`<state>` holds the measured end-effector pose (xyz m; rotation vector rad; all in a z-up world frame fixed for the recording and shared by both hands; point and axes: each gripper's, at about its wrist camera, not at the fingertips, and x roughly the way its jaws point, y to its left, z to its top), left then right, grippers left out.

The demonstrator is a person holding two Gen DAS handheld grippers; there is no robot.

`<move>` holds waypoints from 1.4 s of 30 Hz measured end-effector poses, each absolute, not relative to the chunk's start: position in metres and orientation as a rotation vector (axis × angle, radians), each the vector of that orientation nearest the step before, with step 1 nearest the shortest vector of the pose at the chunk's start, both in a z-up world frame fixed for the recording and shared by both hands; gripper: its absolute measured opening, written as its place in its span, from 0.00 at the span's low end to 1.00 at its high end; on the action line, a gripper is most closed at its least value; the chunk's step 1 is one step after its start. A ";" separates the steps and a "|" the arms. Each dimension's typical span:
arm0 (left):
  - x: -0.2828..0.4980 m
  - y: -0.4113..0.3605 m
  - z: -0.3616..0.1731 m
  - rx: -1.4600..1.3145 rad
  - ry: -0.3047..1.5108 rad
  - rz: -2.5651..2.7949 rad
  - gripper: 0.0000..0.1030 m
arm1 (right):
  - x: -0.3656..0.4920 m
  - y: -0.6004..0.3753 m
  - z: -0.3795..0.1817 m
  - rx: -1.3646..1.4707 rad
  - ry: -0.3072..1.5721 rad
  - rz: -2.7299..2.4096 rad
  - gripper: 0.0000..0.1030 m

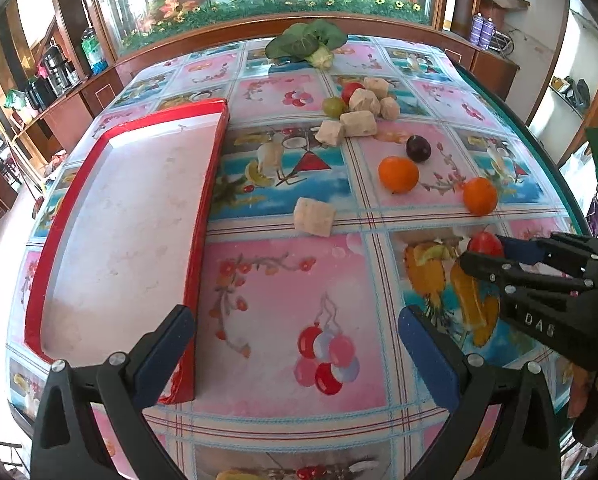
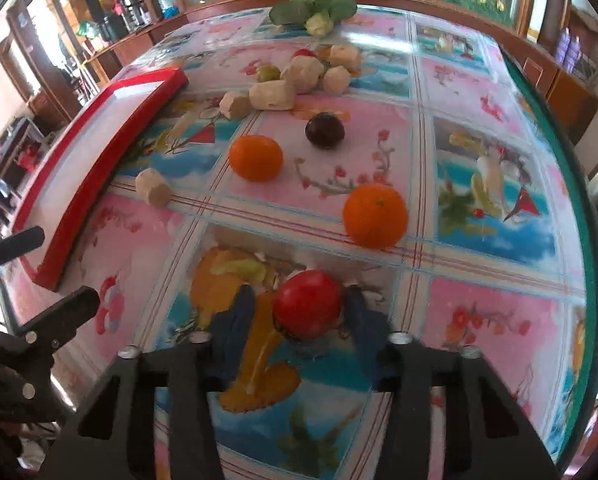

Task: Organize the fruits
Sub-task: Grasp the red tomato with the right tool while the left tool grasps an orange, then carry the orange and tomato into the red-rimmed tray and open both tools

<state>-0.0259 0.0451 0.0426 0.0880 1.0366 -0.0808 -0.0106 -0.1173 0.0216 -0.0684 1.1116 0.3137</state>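
Note:
A red tomato point(image 2: 307, 307) sits on the table between the blue pads of my right gripper point(image 2: 299, 312). The right pad touches it; a small gap shows on the left, so the jaws stand open around it. It also shows in the left wrist view point(image 1: 484, 243) at the right gripper's tips point(image 1: 487, 252). Two oranges point(image 2: 256, 158) point(image 2: 375, 221), a dark plum point(image 2: 324, 130), a green grape point(image 2: 268, 73) and another tomato point(image 2: 303, 53) lie beyond. My left gripper point(image 1: 295, 340) is open and empty above the table, beside the red tray point(image 1: 203, 200).
Several beige root chunks point(image 1: 359, 122) lie among the fruit, one alone point(image 1: 314, 216) near the tray. A leafy green vegetable point(image 1: 307, 40) lies at the far edge. The table's green rim point(image 2: 571, 184) runs along the right. Cabinets stand behind.

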 end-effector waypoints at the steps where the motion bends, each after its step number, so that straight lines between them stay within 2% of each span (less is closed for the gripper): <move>1: -0.024 0.044 0.042 0.085 1.039 -0.082 1.00 | -0.011 -0.117 0.022 -0.082 1.110 0.310 0.31; 16: 0.051 -0.011 0.038 0.077 1.074 -0.140 0.99 | -0.025 -0.156 0.028 -0.090 1.089 0.234 0.31; 21: 0.073 -0.017 0.027 0.024 1.128 -0.170 0.89 | -0.029 -0.162 0.025 -0.061 1.100 0.252 0.31; 24: 0.080 -0.020 0.019 -0.003 1.156 -0.166 0.79 | -0.029 -0.163 0.023 -0.049 1.104 0.264 0.31; 25: 0.082 -0.020 0.015 -0.009 1.166 -0.166 0.72 | -0.029 -0.163 0.023 -0.046 1.105 0.266 0.31; 28: 0.079 -0.023 0.016 -0.011 1.132 -0.174 0.59 | -0.029 -0.162 0.021 -0.040 1.105 0.271 0.31; 31: 0.076 -0.023 0.018 -0.051 1.126 -0.233 0.35 | -0.029 -0.161 0.021 -0.042 1.103 0.266 0.31; 42: 0.046 0.003 0.021 -0.108 1.163 -0.296 0.35 | -0.034 -0.164 0.027 -0.020 1.087 0.240 0.31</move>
